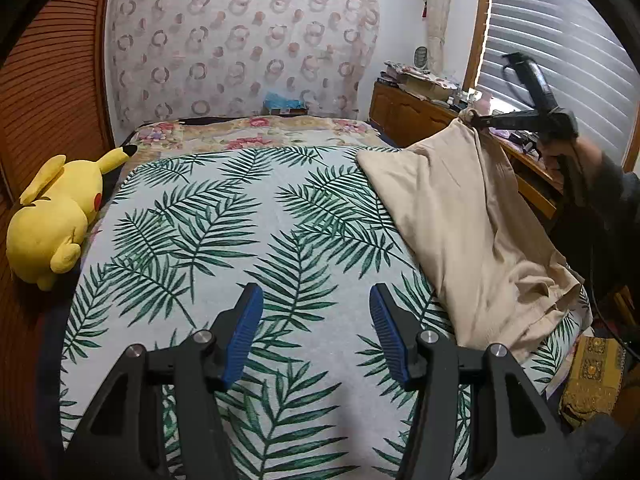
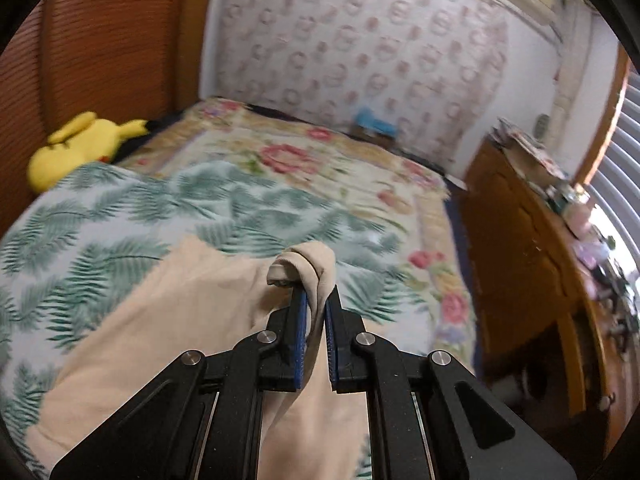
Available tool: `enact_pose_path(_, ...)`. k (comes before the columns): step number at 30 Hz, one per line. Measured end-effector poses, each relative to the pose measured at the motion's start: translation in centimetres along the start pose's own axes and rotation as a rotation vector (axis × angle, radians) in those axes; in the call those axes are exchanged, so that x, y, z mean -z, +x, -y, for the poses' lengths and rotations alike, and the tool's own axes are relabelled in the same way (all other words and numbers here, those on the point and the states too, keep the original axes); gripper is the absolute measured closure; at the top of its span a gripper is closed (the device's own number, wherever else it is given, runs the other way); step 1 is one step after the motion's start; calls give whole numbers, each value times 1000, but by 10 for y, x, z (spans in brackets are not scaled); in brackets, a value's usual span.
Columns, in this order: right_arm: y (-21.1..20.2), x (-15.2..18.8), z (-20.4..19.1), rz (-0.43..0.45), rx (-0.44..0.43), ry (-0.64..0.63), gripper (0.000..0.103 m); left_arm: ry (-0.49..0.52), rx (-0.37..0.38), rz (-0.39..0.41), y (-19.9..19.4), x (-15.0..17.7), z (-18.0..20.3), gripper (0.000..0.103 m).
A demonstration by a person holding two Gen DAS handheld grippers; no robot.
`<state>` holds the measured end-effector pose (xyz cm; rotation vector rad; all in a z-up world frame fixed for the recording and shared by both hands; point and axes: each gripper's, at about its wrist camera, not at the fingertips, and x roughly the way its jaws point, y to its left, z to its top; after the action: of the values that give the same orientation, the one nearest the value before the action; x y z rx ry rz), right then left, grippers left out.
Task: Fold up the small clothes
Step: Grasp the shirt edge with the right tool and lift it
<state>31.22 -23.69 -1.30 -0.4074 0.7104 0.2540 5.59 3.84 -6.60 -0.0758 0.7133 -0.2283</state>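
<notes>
While my right gripper (image 2: 316, 300) pinches the beige garment (image 1: 460, 216) at two o'clock, left gripper (image 1: 316, 320) spread, thin cloth may slip free.

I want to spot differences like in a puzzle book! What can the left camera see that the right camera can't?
Only the left wrist view shows the open left tongs, the right hand and the whole hanging shape of the beige garment. Only the right wrist view shows, close up, the right tongs pinching the cloth's bunched corner. Both show the yellow plush toy, the leaf-print cover and the wooden dresser.
</notes>
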Motion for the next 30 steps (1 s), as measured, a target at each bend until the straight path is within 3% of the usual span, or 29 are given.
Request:
enact_pose_path(4,19,10,15,-48,101,22,96,10,9,-11,4,1,5,49)
enact_pose_path(6,25,19,14,-79,168,28,84,18,15,-16,5,1,10,49)
enact_pose_path(7,27,23,14,-92,175,33,72,23,20,-18,6,1,13,49)
enact_pose_path(8,25,26,13,-95,155,42,67,29,24,-19,6,1,15,49)
enact_pose_path(15,-23,66,-5,-54,17,34,63,66,53,-34,13,-1,34,49)
enact_pose_path(23,-82,142,-48,-53,-127,25,62,92,83,-54,23,0,52,49)
enact_pose_path(30,-93,189,-60,-96,-169,84,62,108,117,-58,26,5,69,49)
